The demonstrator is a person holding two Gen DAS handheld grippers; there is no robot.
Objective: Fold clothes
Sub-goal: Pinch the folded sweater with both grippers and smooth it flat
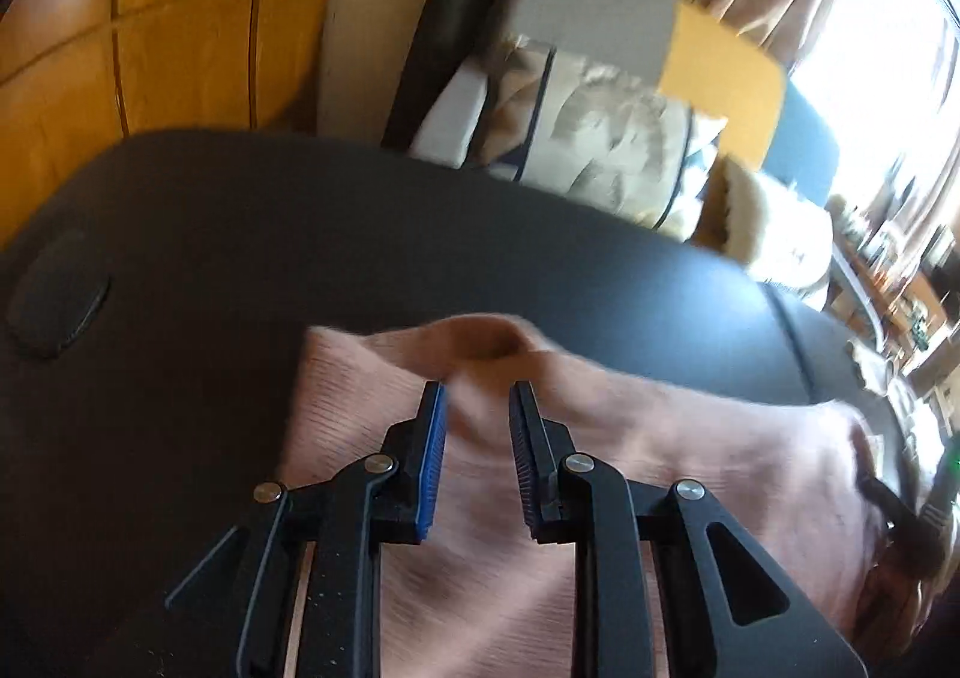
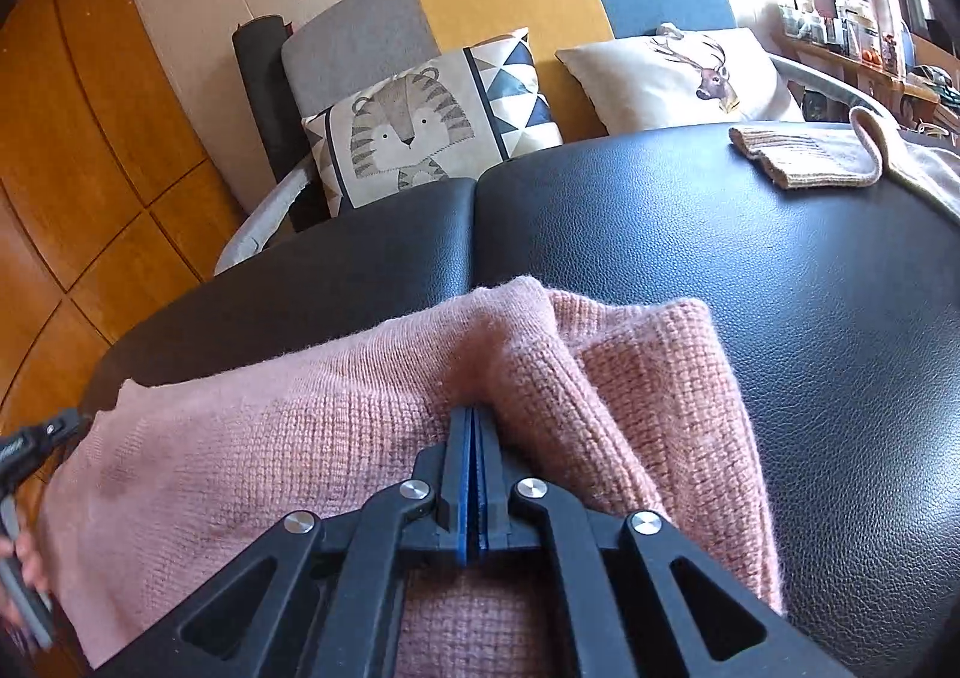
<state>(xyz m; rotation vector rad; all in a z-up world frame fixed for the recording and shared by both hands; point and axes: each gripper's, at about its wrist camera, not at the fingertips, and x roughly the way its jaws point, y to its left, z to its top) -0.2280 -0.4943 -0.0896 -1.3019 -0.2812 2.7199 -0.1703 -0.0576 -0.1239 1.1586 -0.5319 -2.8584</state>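
Both grippers are set over one pink knit sweater [image 2: 252, 438], which is spread on the black padded table [image 2: 780, 270] near its front edge, well apart from a beige knit garment [image 2: 804, 156] at the far right. The right gripper [image 2: 474, 426] is pressed fully shut on a raised ridge of the pink knit, presumably so that a layer can be lifted for a fold, while the left gripper [image 1: 477, 396] is held narrowly parted and is opening slightly, knit lying below its jaws but not seen pinched. The sweater's long axis is judged to run across the table, left to right, with a folded part turned toward the right.
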